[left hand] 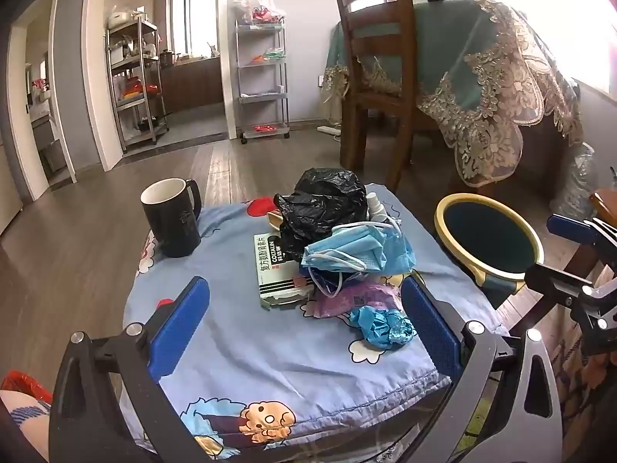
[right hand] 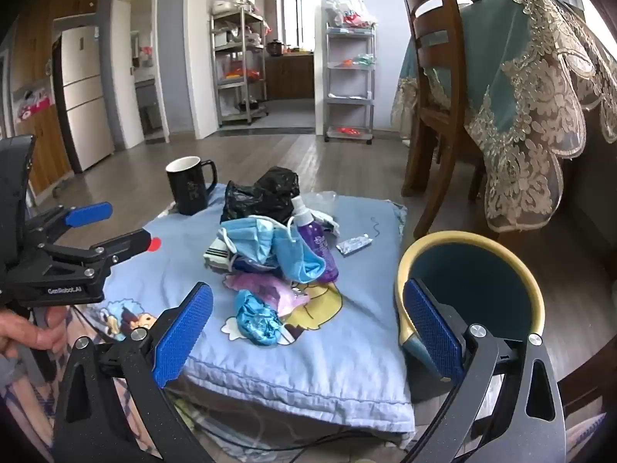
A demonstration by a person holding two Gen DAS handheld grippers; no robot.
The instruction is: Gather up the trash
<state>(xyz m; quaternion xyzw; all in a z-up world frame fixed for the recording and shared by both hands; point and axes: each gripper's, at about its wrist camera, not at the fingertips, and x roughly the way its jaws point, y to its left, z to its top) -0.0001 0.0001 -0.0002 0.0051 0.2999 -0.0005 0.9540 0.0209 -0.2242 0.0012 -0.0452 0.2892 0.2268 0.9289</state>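
A: From the left wrist view, the left hand-held gripper stands spread wide with nothing between its blue pads. The trash pile lies straight ahead and slightly below it on the cloth-covered tabletop. Nearest is the crumpled blue wrapper, just inside the right-hand pad; behind it come a purple packet, the blue face masks, a medicine box lying lengthwise away from the camera, and a black plastic bag.

B: And the bin?

A: The yellow-rimmed bin stands off the tabletop's right edge, beside the pile. The black mug sits well apart at the far left (not trash, I'd judge).

B: Right wrist view?

A: The right hand-held gripper is likewise spread and empty. The wrapper lies ahead, nearer its left pad; the bin's rim is touching or just behind its right pad, I cannot tell which. A purple spray bottle leans in the pile, and a small foil sachet lies alone to the right.

B: Which goes first?

A: Probably either; the right is nearer the bin. The near tabletop is bare cloth, with open room to approach.
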